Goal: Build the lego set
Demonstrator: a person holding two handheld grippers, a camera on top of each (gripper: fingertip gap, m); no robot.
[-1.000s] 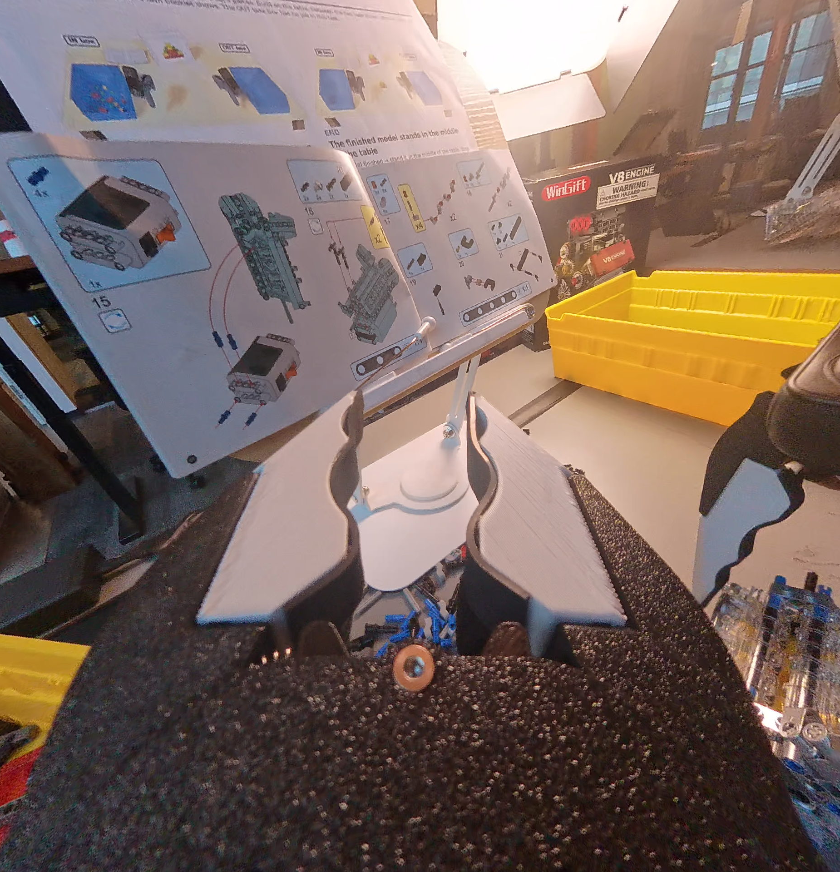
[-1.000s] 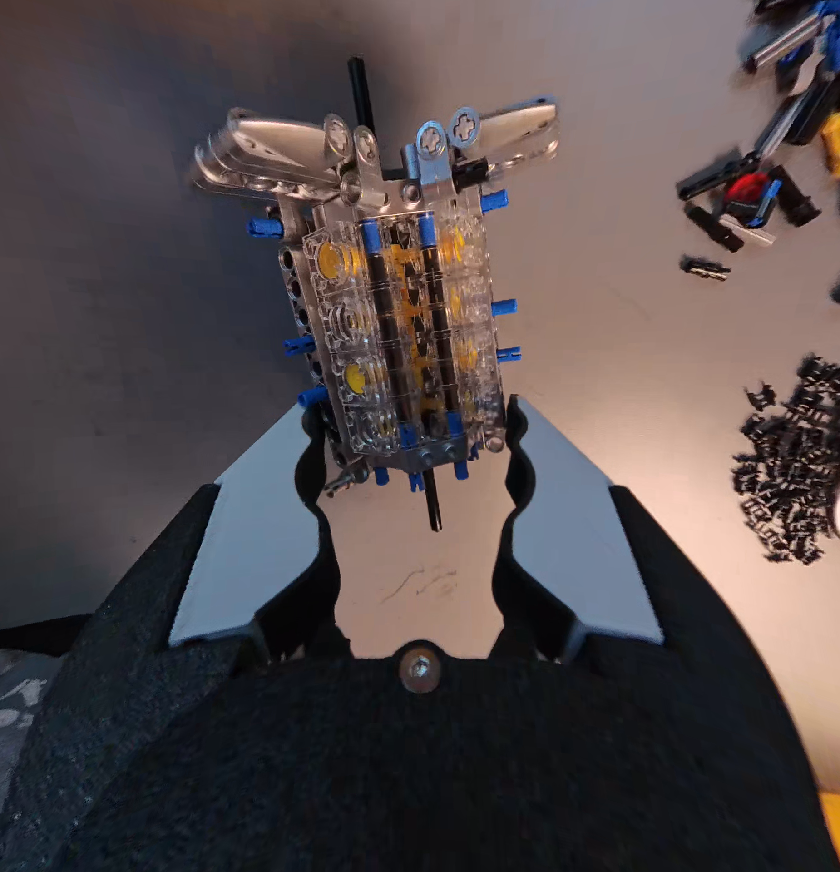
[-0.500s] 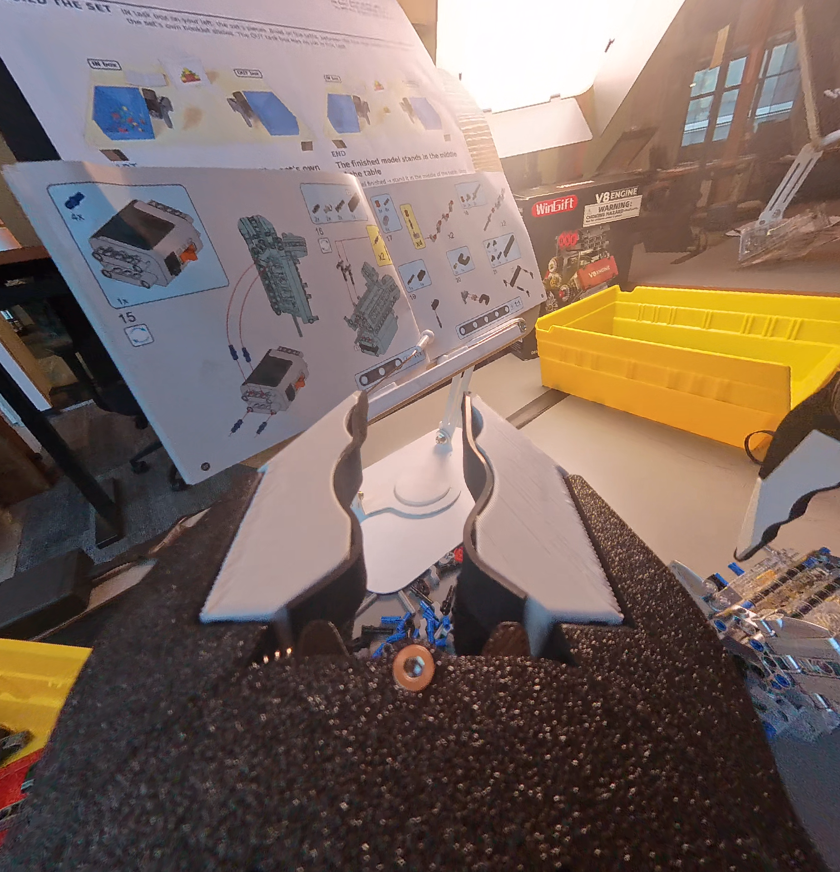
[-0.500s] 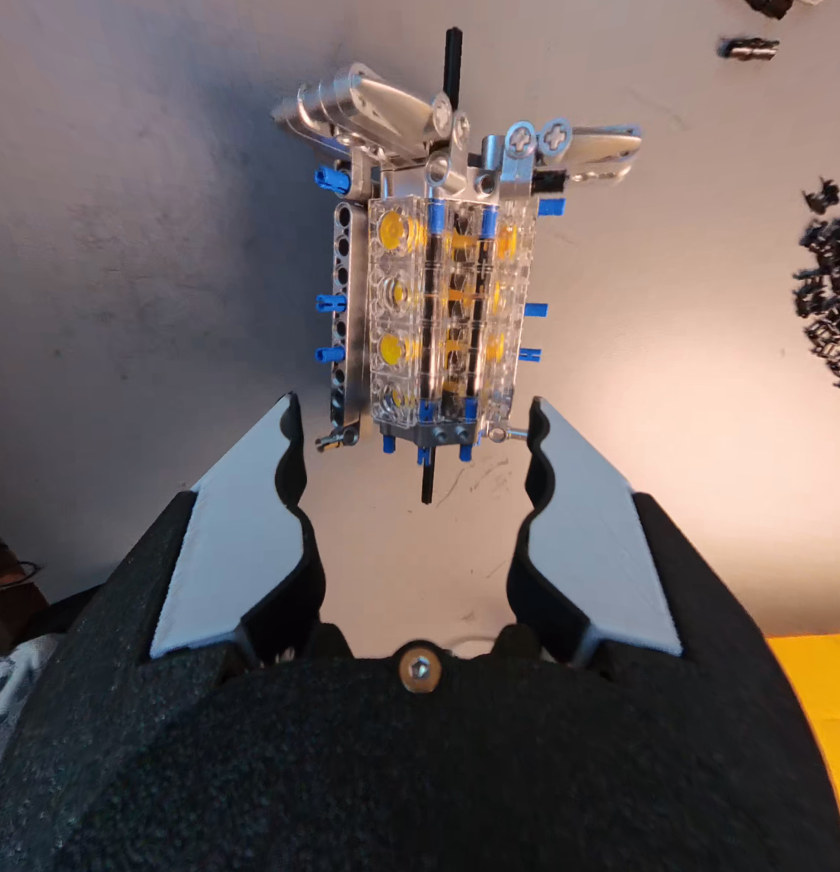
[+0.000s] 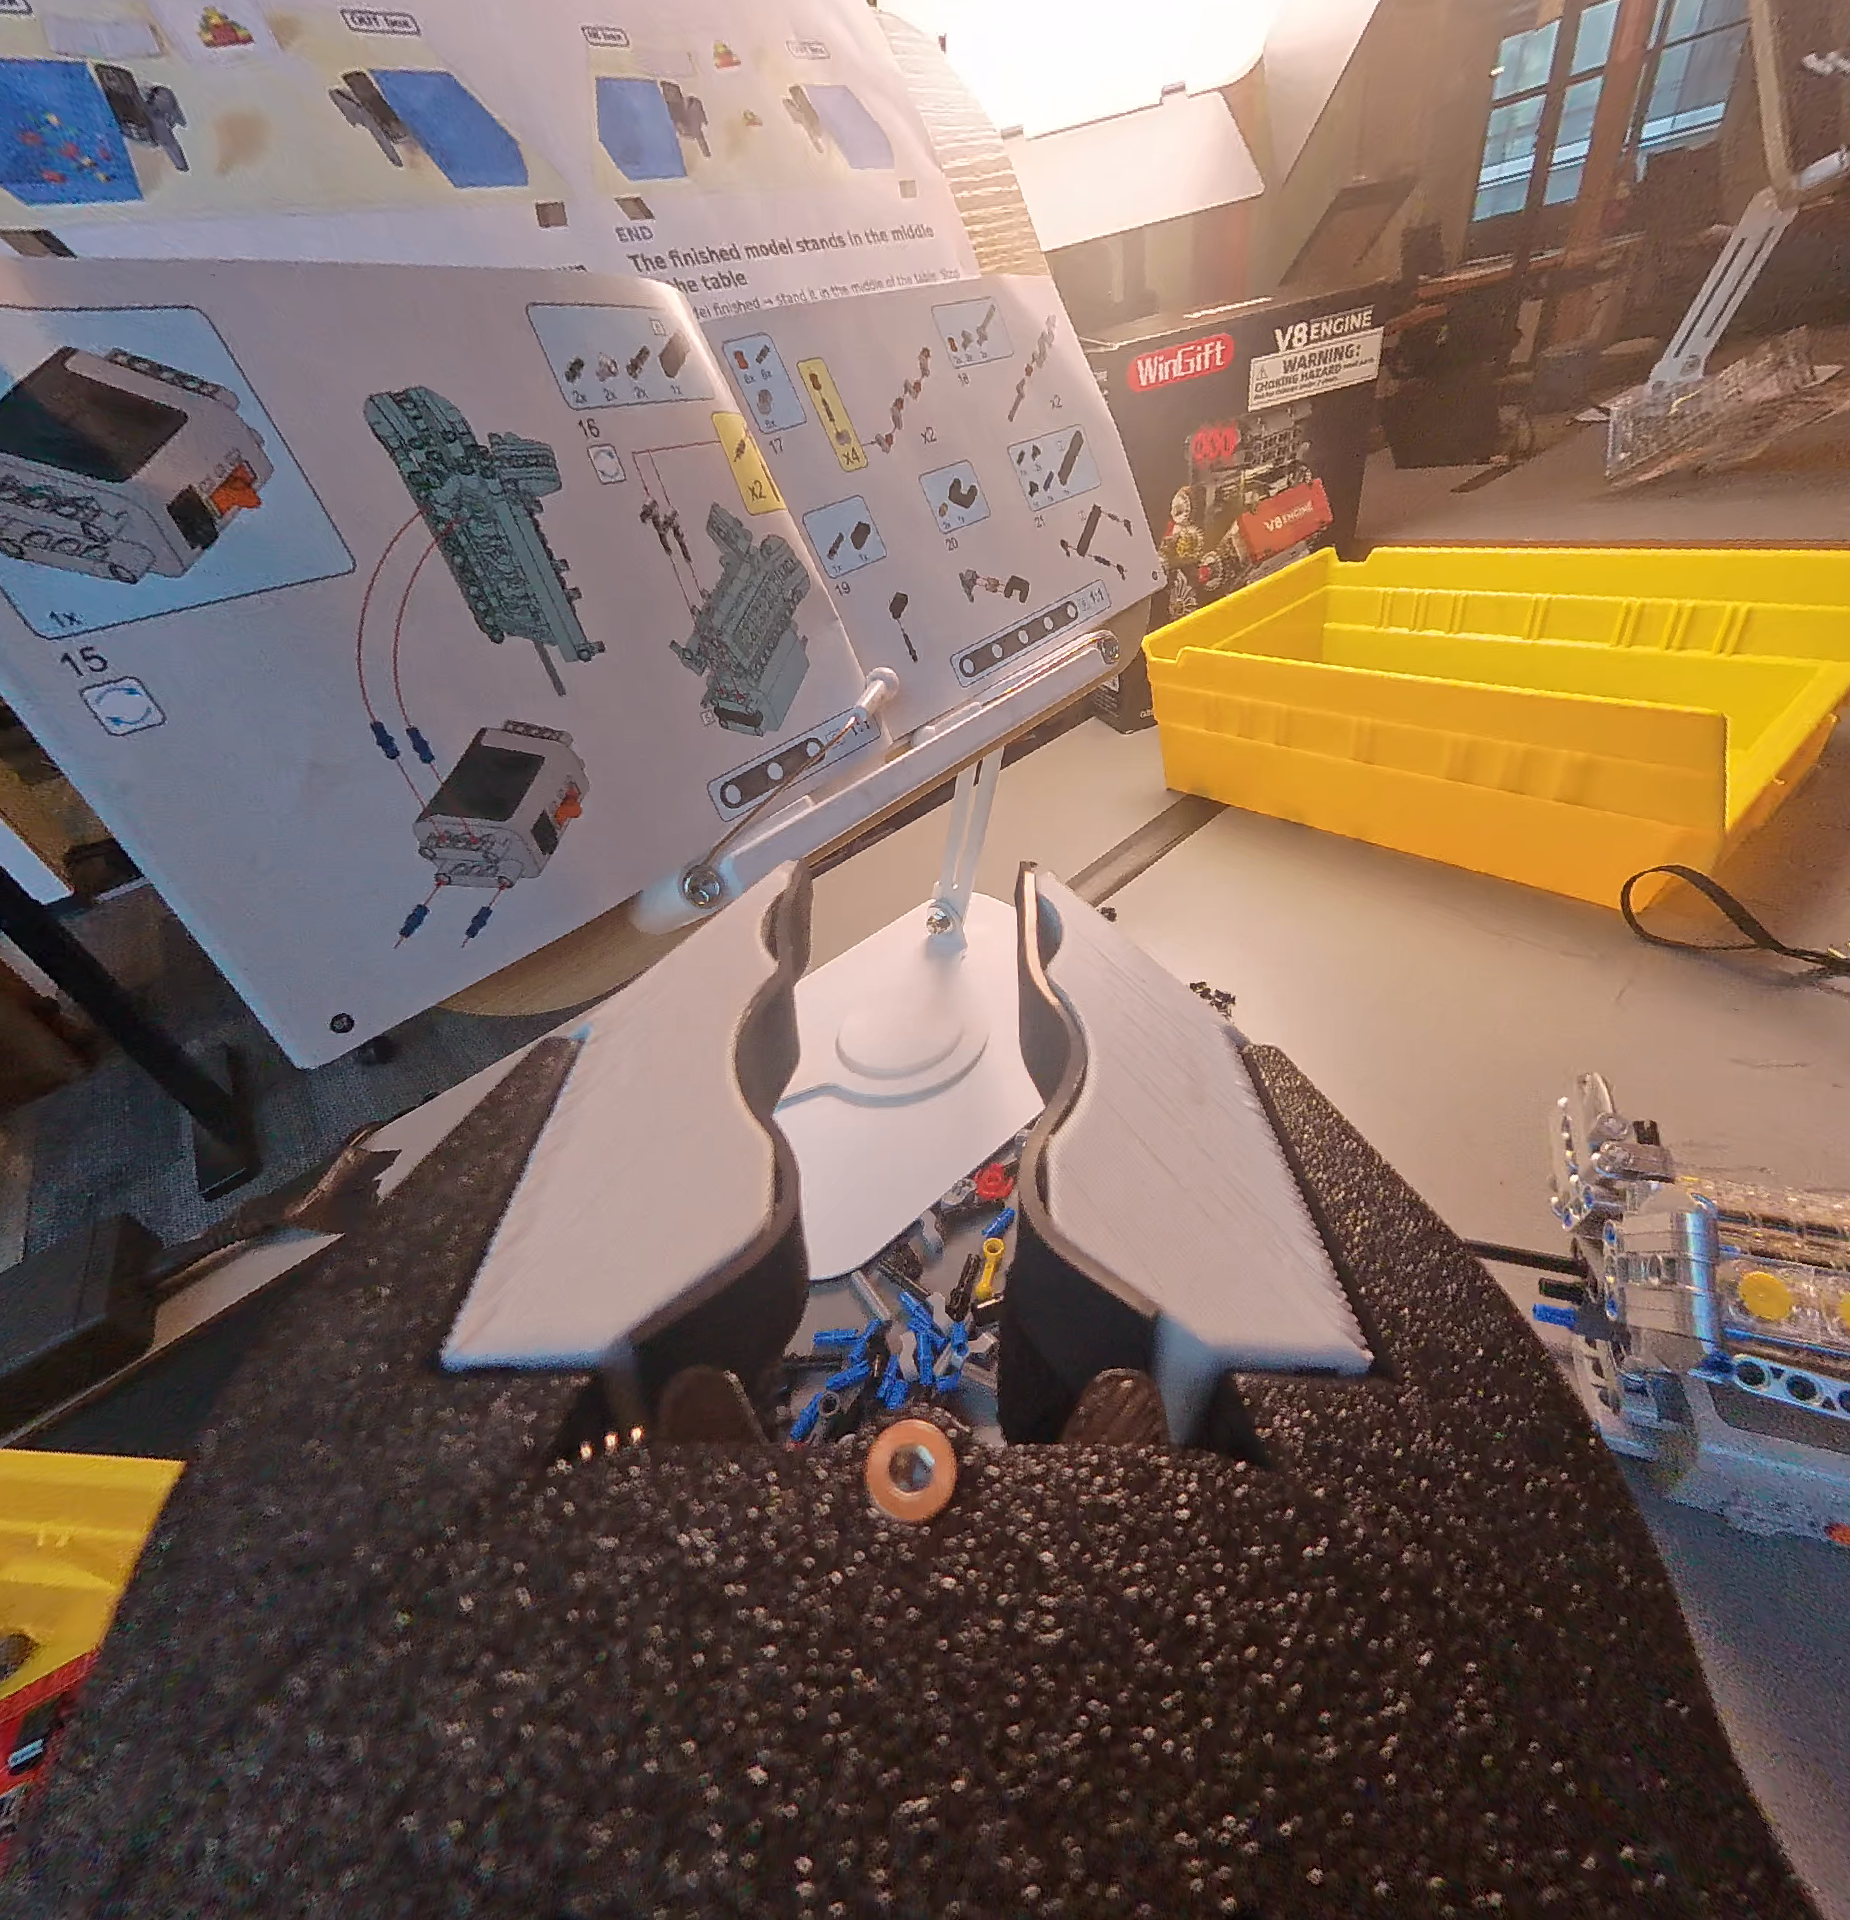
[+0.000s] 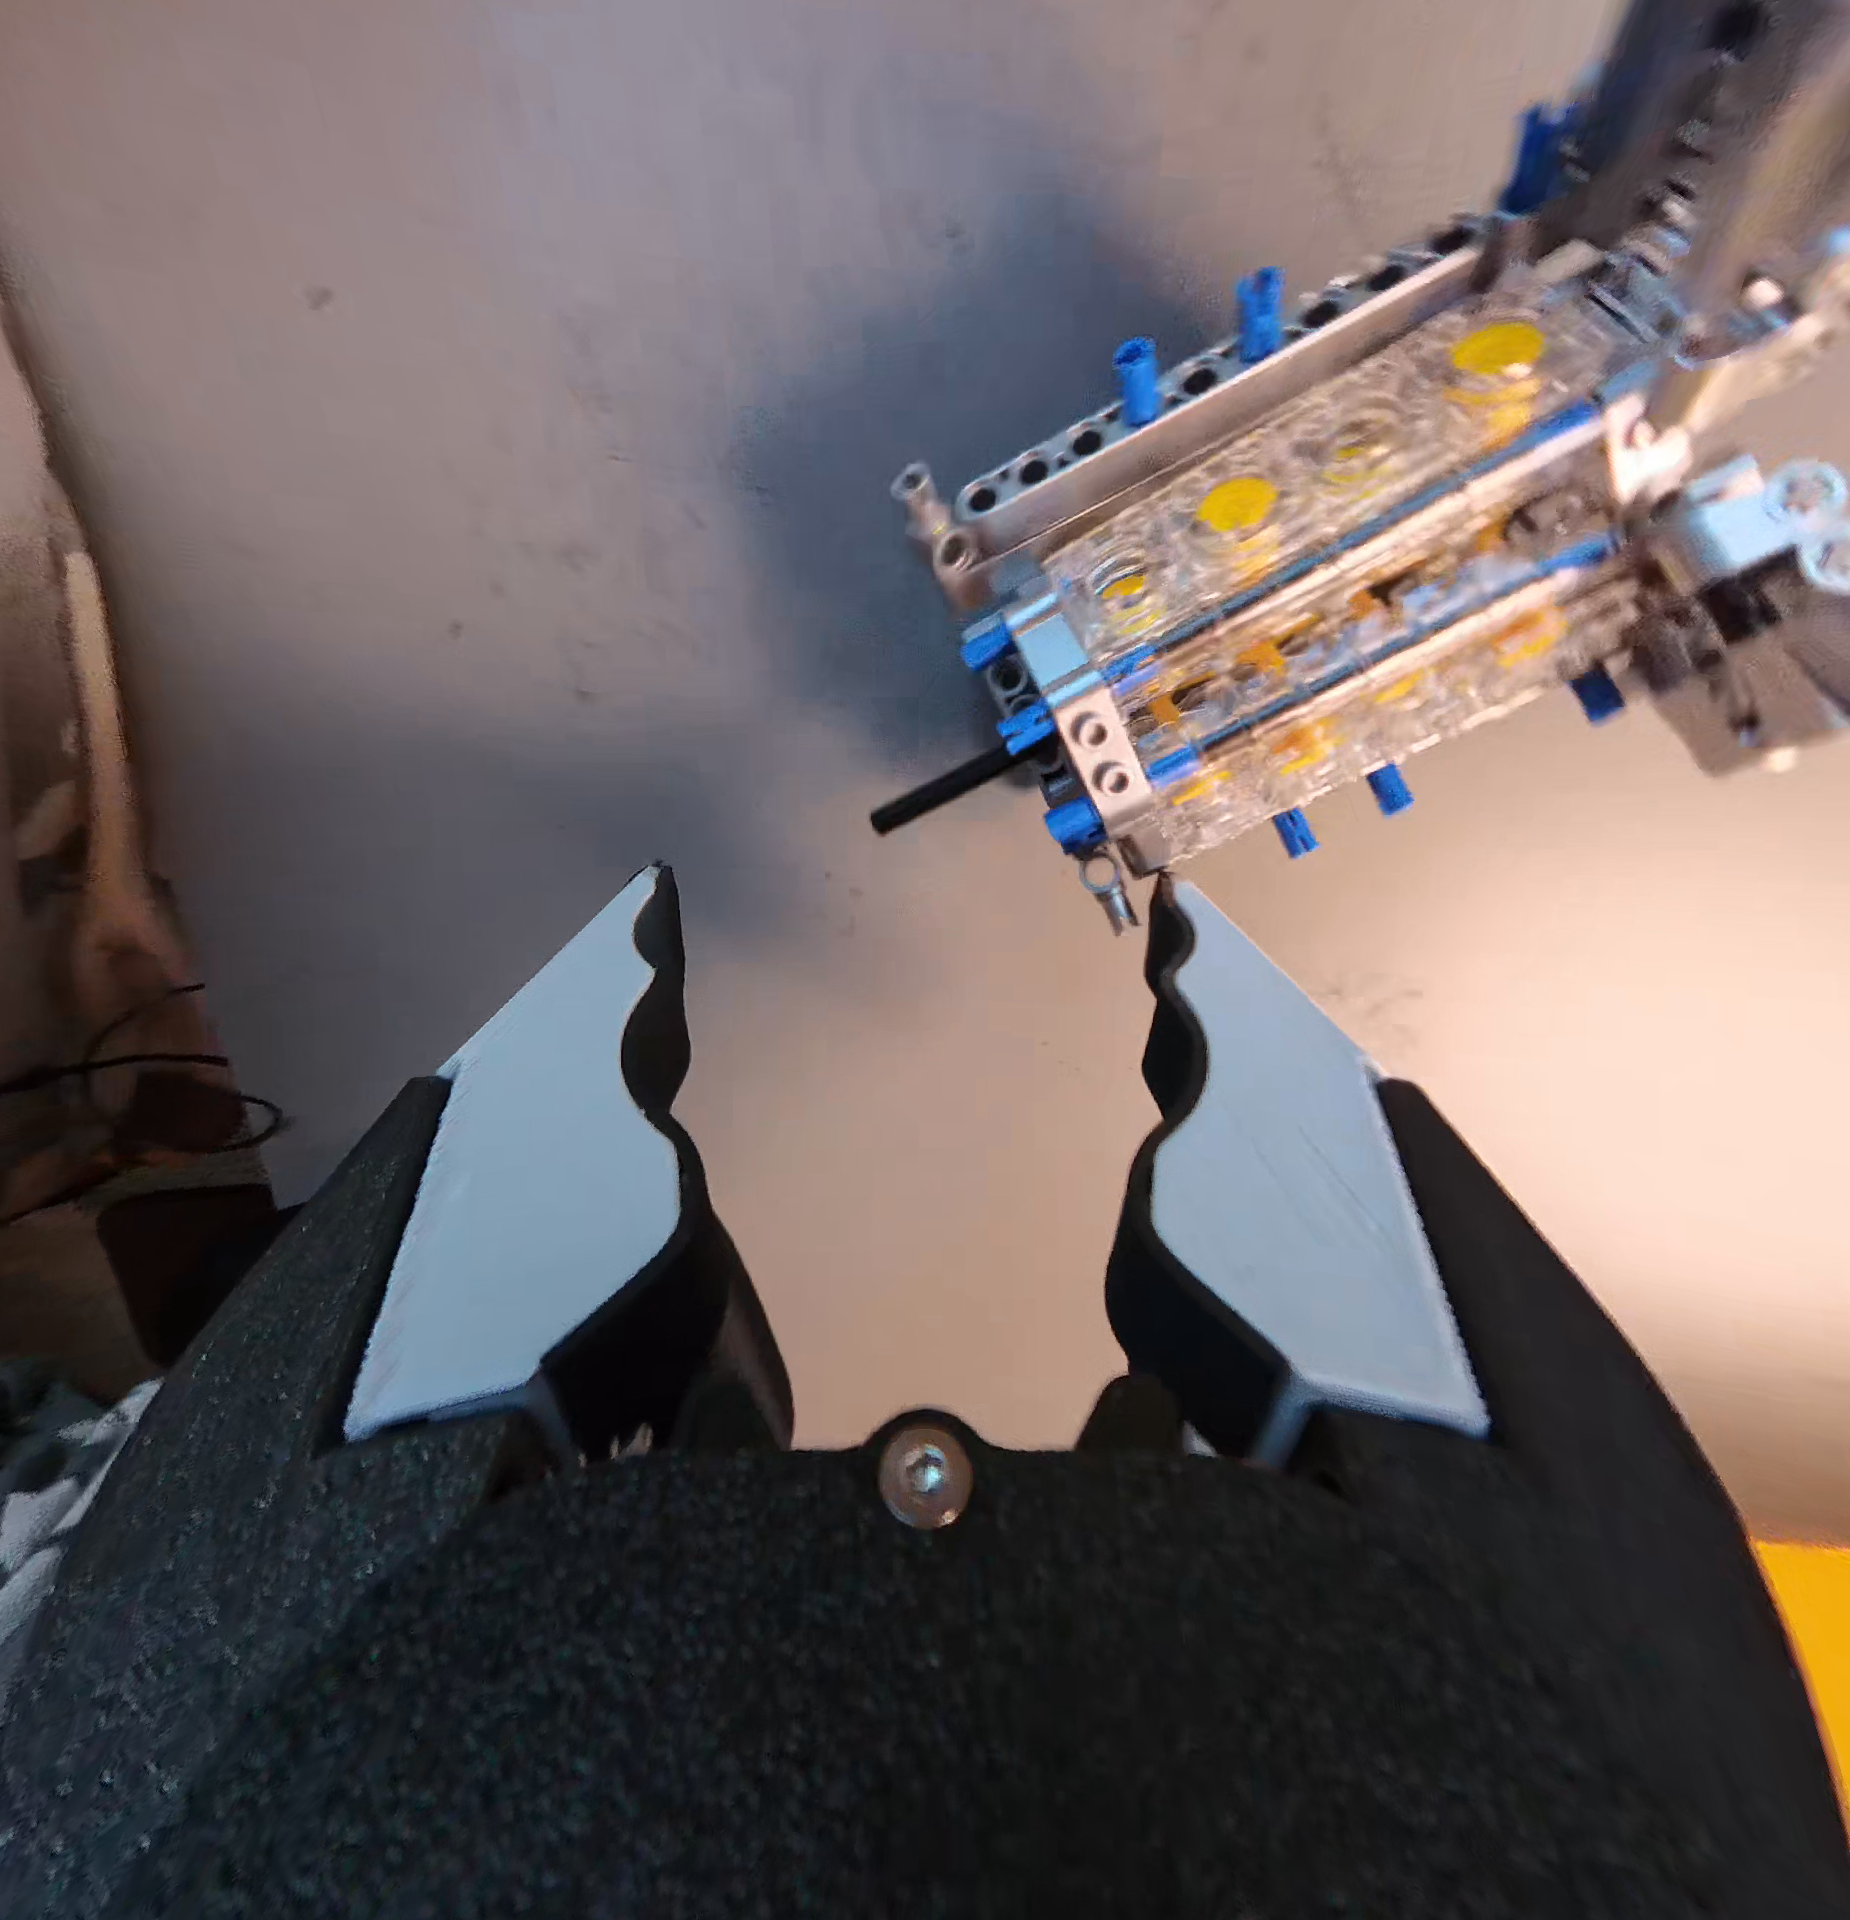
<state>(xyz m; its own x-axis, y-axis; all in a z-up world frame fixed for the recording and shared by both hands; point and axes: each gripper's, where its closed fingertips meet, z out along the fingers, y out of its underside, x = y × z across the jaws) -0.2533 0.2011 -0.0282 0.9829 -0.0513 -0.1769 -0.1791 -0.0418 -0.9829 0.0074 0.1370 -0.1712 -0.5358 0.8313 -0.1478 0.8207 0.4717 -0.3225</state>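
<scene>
Two grippers, both empty. Landmark: white metal book stand (image 5: 900, 1091) on grey table (image 5: 1368, 997). Left of stand and propped on its ledge, open white instruction booklet (image 5: 401, 582) with printed build diagrams, larger printed sheet (image 5: 433, 125) behind it. Left gripper (image 5: 905, 935) hovers just in front of stand's round base, jaws spread part-way with a moderate gap, nothing between them; stand base shows through the gap. Below the gap, nearer than stand base, loose pile of small blue and black plastic pins (image 5: 900, 1340) on table. Right of stand, far back, dark cardboard product box (image 5: 1253, 468), then yellow plastic divided bin (image 5: 1503, 717) beside it, thin black cable loop (image 5: 1710, 925) in front of bin. Right of stand and nearer, grey-and-clear brick engine model with yellow pistons and blue pins (image 5: 1731, 1320) lying on table. Right wrist view: right gripper (image 6: 916, 883) jaws spread wide, gripping nothing; same engine model (image 6: 1368, 623) lies tilted up-right of fingertips, right fingertip (image 6: 1175, 914) just beside its lower corner, contact unclear; black axle (image 6: 942, 795) sticks out of its near end.
</scene>
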